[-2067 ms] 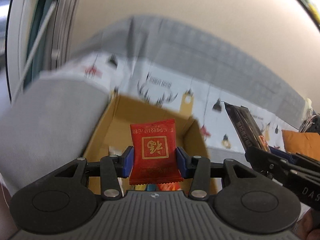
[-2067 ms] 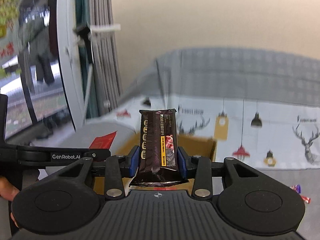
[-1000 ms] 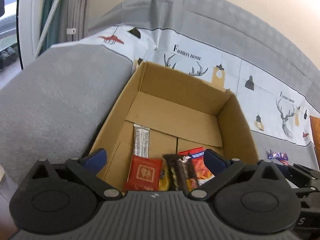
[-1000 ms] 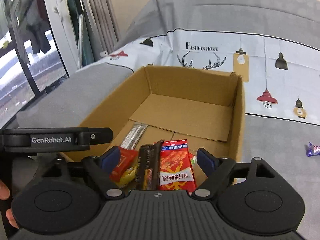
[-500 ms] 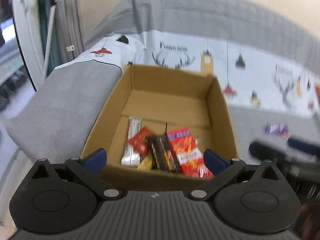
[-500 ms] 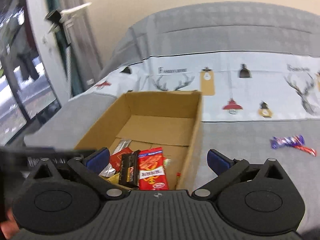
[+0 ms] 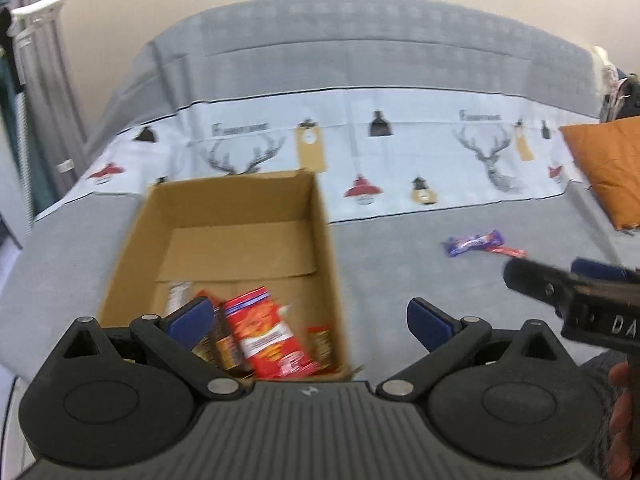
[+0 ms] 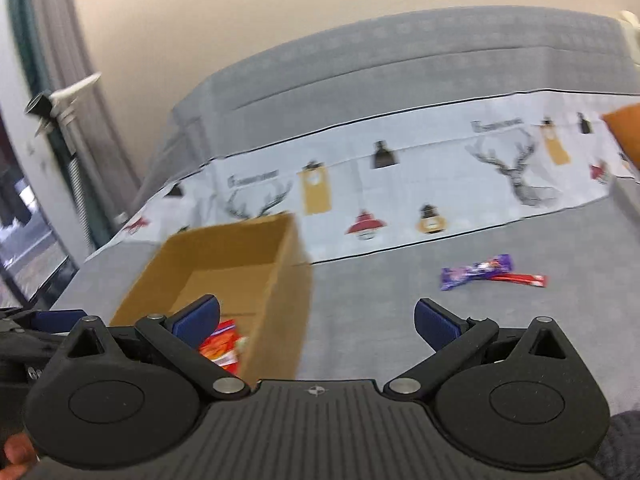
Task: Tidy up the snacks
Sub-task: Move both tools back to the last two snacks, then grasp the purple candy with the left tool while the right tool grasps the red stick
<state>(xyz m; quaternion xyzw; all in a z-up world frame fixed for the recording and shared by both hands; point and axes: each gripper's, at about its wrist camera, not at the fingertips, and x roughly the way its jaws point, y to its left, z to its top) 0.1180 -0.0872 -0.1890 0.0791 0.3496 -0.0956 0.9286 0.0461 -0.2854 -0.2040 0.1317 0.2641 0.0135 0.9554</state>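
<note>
A grey sofa (image 7: 400, 272) wears a white deer-print cover (image 7: 400, 168), with an orange cushion (image 7: 608, 168) at its right end.

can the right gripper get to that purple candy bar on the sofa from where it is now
Probably yes. The right gripper is open and empty, and only bare gray sofa lies between it and the purple candy bar.

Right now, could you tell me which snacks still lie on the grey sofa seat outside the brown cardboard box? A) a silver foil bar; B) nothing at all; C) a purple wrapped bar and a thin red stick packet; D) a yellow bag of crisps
C: the purple wrapped bar and the thin red stick packet lie together on the grey sofa seat, right of the brown cardboard box.
</note>
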